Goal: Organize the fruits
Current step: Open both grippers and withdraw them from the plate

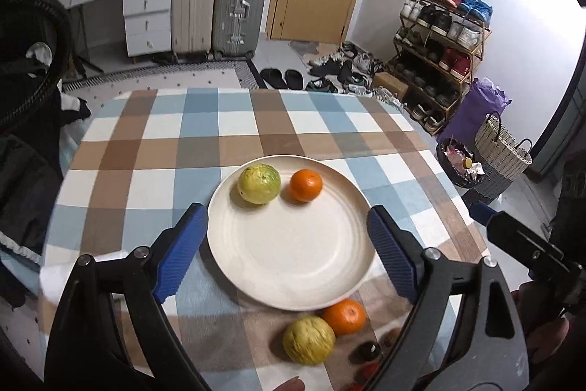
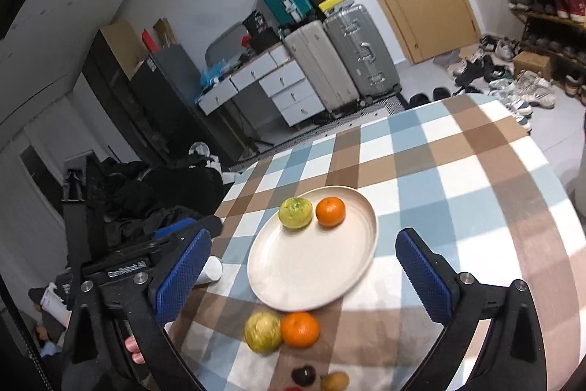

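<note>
Both hand-held grippers, left [image 1: 287, 224] and right [image 2: 303, 253], wide open, empty. Risk: round orange [image 2: 300, 329] just beside plate [image 2: 311, 281] rim rolling off worktop [image 2: 476, 193] if nudged.

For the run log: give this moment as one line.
left claw: open, empty | right claw: open, empty | plate: guava, orange | cloth beside plate: second guava, second orange

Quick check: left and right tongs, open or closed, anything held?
Left tongs: open, holding nothing, over the plate.
Right tongs: open, holding nothing, also over the plate.
</note>
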Tool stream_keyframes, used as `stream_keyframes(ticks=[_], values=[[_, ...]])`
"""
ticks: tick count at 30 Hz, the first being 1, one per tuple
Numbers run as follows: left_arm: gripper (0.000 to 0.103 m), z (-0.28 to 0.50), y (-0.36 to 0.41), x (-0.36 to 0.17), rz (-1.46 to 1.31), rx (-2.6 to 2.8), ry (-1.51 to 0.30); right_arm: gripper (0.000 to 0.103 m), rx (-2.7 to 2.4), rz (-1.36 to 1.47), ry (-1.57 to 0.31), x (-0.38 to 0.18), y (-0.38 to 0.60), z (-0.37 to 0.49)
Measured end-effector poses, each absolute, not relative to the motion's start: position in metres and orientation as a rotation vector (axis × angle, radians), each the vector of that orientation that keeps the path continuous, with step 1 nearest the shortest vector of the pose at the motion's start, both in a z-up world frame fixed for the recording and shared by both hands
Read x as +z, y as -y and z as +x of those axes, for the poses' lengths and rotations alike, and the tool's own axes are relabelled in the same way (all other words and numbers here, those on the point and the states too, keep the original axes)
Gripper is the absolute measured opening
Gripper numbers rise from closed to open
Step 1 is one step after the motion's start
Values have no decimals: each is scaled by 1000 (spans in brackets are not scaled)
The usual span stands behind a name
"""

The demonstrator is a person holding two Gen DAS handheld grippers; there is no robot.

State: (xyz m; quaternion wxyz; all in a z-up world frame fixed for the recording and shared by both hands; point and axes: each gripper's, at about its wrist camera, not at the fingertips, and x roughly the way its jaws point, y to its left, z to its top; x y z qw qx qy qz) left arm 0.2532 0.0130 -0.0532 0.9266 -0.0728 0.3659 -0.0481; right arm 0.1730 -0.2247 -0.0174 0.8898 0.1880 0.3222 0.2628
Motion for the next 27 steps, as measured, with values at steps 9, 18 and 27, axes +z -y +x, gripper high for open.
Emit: stream_keyframes(ticks=[9, 18, 27], values=[[102, 165, 10, -29, -98, -77, -592, 103, 465, 202, -510, -12, 222, 98], [102, 104, 15, -65, -128, -52, -609, 103, 444, 111, -482, -36, 208, 58], [102, 114, -2, -114, -194, -50, -705, 103, 445, 112, -566, -71, 206, 57]])
